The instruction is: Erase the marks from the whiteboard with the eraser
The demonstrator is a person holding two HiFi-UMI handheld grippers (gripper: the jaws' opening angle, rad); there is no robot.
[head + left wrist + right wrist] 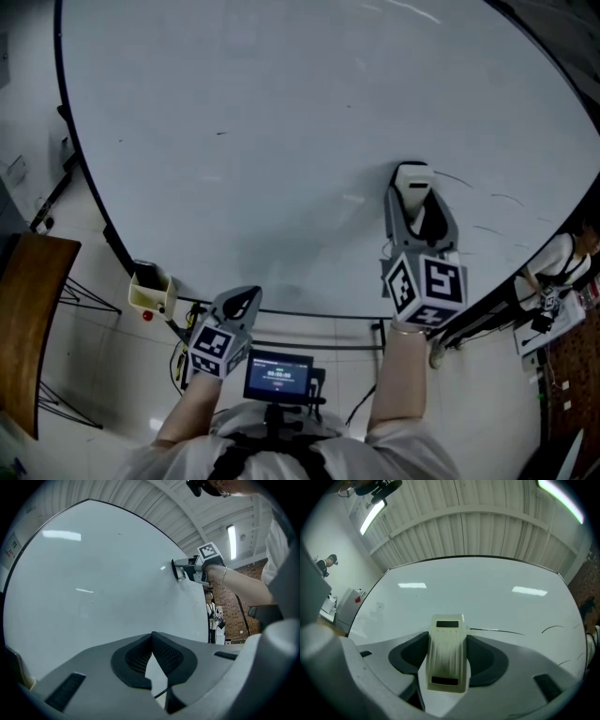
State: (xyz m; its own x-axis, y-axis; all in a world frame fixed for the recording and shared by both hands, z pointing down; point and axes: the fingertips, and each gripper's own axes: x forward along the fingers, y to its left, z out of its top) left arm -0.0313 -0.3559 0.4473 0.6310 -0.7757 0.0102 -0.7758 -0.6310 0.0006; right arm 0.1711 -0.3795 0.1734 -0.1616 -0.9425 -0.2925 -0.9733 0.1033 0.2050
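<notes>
The eraser [447,651] is clamped in the right claw [416,208] against the whiteboard [281,112], just beside thin marks [497,631], while the left claw [152,645] is held closed and empty below; marks could be missed if the eraser is tilted off flat.

Head view: steep down onto whiteboard [281,141]. Gripper views: close, facing same whiteboard; left one also catches right gripper [180,570].
</notes>
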